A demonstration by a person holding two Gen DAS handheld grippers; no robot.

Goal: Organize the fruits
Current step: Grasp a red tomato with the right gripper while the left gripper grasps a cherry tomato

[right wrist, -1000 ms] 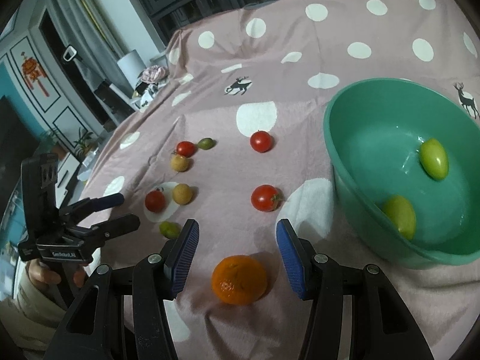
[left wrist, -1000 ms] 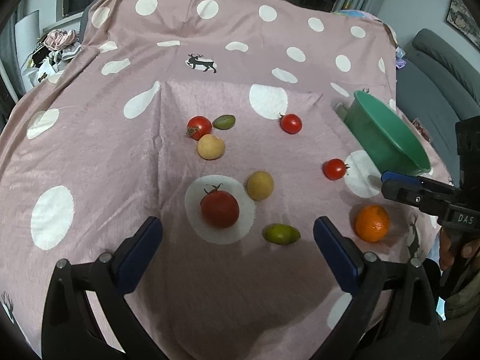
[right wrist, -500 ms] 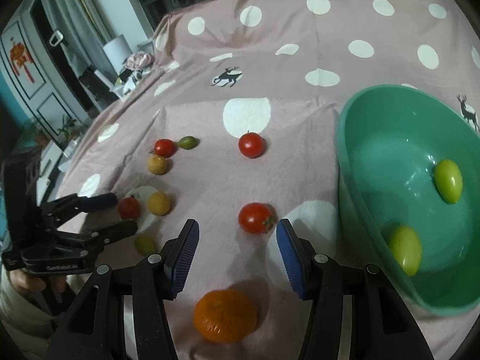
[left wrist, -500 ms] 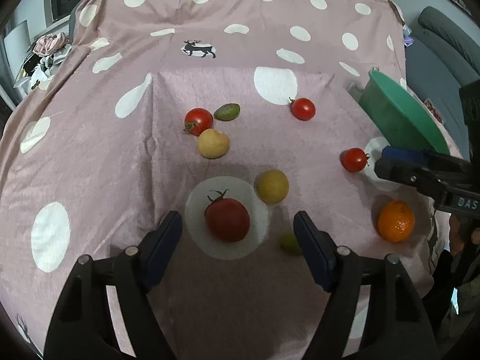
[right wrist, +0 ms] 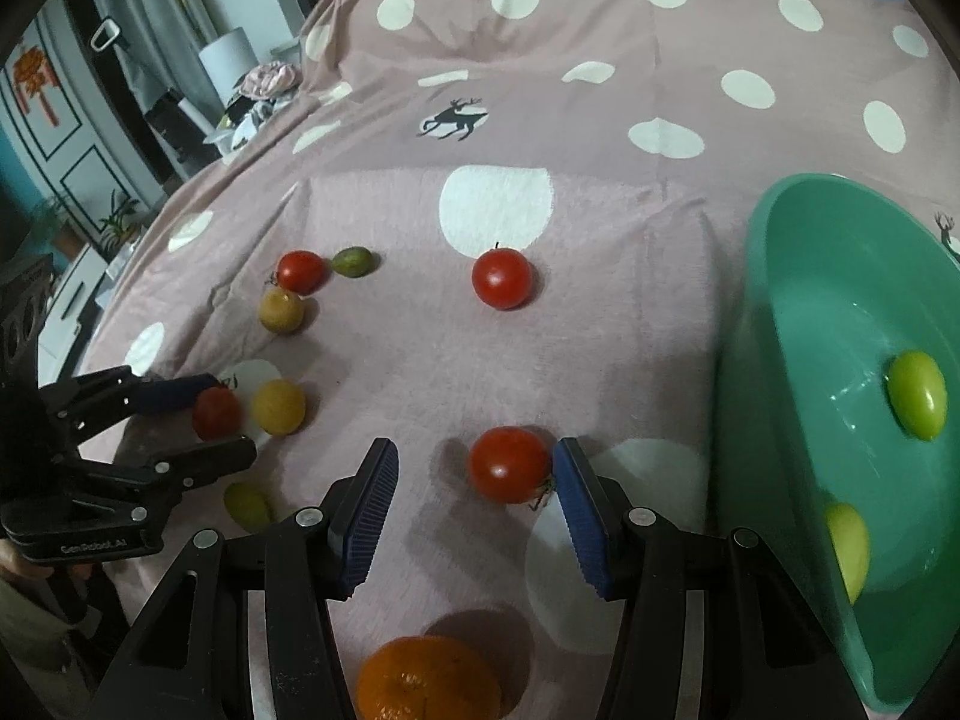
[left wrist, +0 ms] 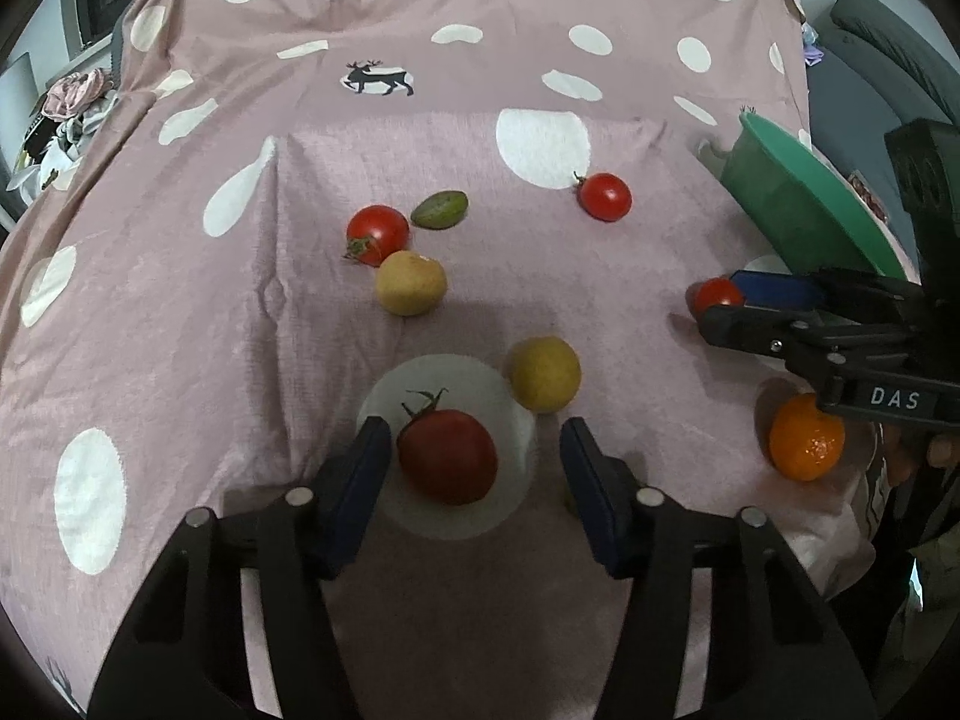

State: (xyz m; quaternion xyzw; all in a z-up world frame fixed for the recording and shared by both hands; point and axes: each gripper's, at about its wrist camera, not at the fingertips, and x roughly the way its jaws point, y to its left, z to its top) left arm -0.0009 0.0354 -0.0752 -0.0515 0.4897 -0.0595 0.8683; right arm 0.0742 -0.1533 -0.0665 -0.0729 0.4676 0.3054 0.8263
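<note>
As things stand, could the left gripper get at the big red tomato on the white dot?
Probably yes: the big red tomato already lies between the left gripper's open, closing jaws, nothing blocking it.

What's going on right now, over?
Left gripper jaws closing around big tomato, not gripping. Right gripper open, flanking small tomato. Nothing blocking.

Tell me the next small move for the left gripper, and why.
Probably keep closing: the left gripper has just been closing around the big tomato, but a gap shows at its right side. Once gripped, it likely goes to the green bowl.
</note>
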